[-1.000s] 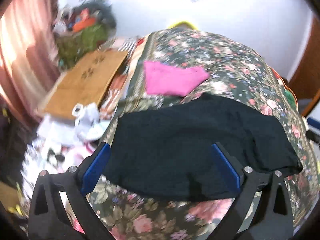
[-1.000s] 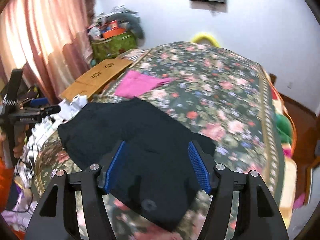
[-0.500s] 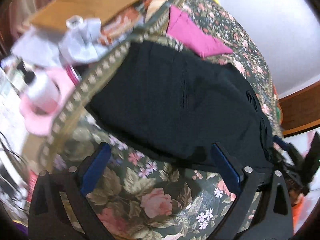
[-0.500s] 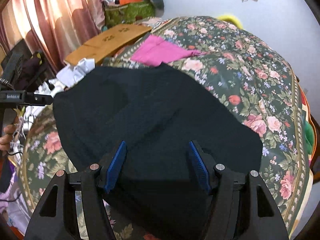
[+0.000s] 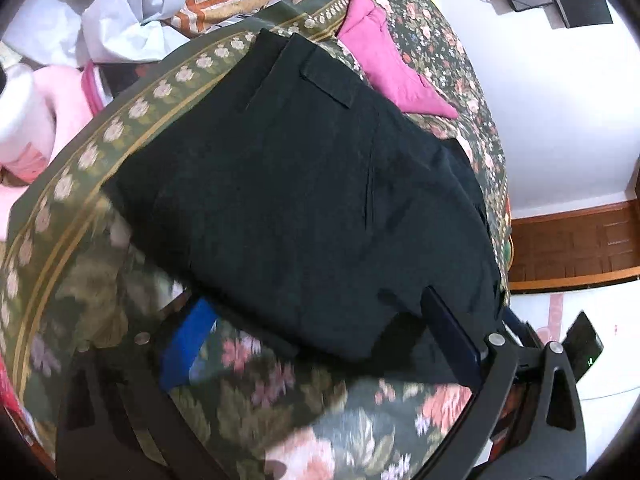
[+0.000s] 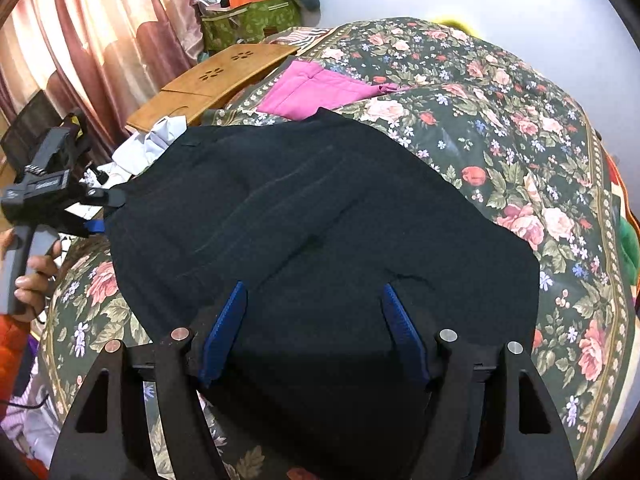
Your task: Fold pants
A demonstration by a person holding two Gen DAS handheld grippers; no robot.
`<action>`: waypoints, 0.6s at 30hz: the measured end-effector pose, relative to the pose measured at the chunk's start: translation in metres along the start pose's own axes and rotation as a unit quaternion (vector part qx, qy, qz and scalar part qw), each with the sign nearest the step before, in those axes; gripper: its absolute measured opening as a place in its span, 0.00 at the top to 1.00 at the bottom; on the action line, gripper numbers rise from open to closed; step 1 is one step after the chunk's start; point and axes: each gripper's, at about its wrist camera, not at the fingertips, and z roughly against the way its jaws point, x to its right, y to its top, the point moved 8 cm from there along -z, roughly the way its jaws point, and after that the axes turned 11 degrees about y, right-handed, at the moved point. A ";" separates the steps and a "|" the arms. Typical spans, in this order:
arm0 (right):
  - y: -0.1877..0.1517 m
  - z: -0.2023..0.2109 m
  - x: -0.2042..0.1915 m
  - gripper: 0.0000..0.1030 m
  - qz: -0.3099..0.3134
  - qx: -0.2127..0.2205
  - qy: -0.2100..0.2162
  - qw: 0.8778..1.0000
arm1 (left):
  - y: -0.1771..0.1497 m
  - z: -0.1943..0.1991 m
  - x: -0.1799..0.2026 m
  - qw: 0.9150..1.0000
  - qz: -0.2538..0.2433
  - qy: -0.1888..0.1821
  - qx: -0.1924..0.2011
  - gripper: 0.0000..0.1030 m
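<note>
Pants (image 6: 320,220), black, lie spread on the flowered bedspread (image 6: 520,128) toward the bed's near-left corner, one side running close to the bordered left edge. They look partly folded into a broad slab; the layer count can't be read from the dark cloth. A waistband or pocket flap with a seam shows at the far end in the left wrist view (image 5: 326,84).

Handling, as a guess: soft woven fabric, light, limp, no stiffness, so any lifted edge will sag and drag the rest. Not fragile or slippery, and it may cling a bit to the bedspread. Best taken at a corner or hem edge, pinching all layers together, one gripper per corner so the fold line stays straight.

Left gripper (image 5: 320,344) has its fingers spread wide and holds nothing; it sits low at the near edge of the pants, blue pad (image 5: 188,344) over the bedspread, the other finger over the cloth. Right gripper (image 6: 316,332) is also spread wide and empty, hovering above the pants' near end; I can't tell if it touches the cloth.

A pink garment (image 6: 312,90) lies just beyond the pants, touching or slightly overlapped at their far edge. A wooden lap table (image 6: 216,80) and white crumpled paper (image 5: 132,20) sit off the bed's left side.
</note>
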 end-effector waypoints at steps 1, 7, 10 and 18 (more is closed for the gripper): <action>0.000 0.000 0.000 0.35 -0.001 0.000 0.002 1.000 | 0.004 -0.002 0.002 1.000 -0.005 0.005 0.005 0.02; -0.001 0.001 0.001 0.35 -0.007 0.003 0.007 1.000 | 0.015 -0.006 0.004 0.987 -0.058 0.138 0.054 0.51; -0.001 0.003 0.001 0.34 -0.013 0.007 0.010 1.000 | 0.016 0.011 0.004 0.977 -0.075 0.177 0.095 0.73; -0.006 0.028 0.007 0.31 -0.026 0.024 0.017 0.999 | 0.017 0.089 0.065 0.914 -0.166 0.278 0.243 0.81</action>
